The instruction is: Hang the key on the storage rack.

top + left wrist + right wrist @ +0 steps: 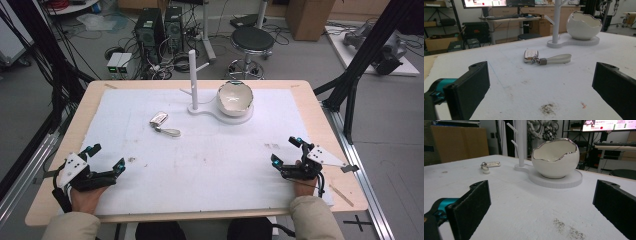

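Key fob (159,118) with strap (555,59): far-left centre of desk (210,165), no legible writing. Bowl (234,98) on white stand (194,80), far. Left tool (105,160), right tool (286,151): jaws spread, near corners.

Your beige sleeves (70,226) enter at lower left and lower right. Both grippers, left gripper (106,161) and right gripper (286,151), are black with teal accents, grey three-cornered plates, black cables.
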`<action>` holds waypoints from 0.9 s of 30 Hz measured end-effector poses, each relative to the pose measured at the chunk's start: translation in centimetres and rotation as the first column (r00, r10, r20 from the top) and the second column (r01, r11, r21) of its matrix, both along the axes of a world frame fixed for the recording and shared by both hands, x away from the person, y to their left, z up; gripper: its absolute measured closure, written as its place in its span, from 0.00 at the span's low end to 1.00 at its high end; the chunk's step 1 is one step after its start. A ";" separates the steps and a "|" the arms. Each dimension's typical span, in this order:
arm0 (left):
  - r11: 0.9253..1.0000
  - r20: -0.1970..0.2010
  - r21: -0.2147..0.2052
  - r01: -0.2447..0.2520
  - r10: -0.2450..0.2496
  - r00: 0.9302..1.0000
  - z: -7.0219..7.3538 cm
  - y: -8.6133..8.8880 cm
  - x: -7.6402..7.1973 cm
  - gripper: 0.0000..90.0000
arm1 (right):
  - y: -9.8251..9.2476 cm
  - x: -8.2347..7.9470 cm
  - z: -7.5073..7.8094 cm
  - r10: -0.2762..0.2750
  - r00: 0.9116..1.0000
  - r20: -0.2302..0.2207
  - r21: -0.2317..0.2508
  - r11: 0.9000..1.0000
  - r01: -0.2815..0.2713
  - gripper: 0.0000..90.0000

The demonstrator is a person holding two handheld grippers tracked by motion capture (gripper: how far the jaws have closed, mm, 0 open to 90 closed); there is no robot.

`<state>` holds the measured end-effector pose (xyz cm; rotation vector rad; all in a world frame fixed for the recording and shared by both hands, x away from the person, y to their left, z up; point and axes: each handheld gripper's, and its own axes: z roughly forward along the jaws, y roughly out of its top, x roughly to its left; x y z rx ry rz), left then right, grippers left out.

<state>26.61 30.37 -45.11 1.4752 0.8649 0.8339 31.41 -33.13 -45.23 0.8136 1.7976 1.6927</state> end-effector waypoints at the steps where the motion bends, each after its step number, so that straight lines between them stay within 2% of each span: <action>1: 1.000 -0.001 0.000 -0.002 0.002 1.000 0.0 0.0 0.0 0.02 | 0.0 0.0 0.0 0.000 1.000 0.000 0.001 1.000 0.000 0.01; 12: 1.000 -0.002 -0.007 0.001 -0.001 1.000 0.0 0.0 0.0 0.02 | 0.0 -0.1 0.0 -0.003 1.000 0.004 0.008 1.000 0.003 0.01; 14: 1.000 0.014 -0.020 0.022 -0.022 1.000 0.0 0.2 -0.1 0.02 | 0.0 -0.1 0.0 -0.004 1.000 0.004 0.008 1.000 0.004 0.01; 16: 0.998 -0.002 -0.039 0.050 -0.050 0.999 0.1 0.4 0.1 0.02 | 0.0 -0.1 0.0 -0.004 1.000 0.002 0.011 1.000 0.004 0.01; 18: 0.998 -0.019 -0.016 0.063 -0.064 0.998 0.5 0.6 0.4 0.02 | 0.0 -0.1 0.0 -0.002 1.000 -0.001 0.015 1.000 0.002 0.01; 22: 0.994 -0.010 0.019 0.109 -0.108 0.994 3.0 1.0 1.8 0.02 | 0.0 -0.1 0.0 -0.003 1.000 0.001 0.011 1.000 0.003 0.01; 25: 0.987 -0.017 0.052 0.151 -0.150 0.989 5.1 1.1 3.5 0.02 | 0.0 -0.1 0.0 -0.002 1.000 0.001 0.014 1.000 0.002 0.01; 27: 0.980 -0.036 0.075 0.185 -0.183 0.982 6.3 1.2 4.6 0.02 | 0.0 -0.1 0.0 -0.005 1.000 0.001 0.012 1.000 0.005 0.01</action>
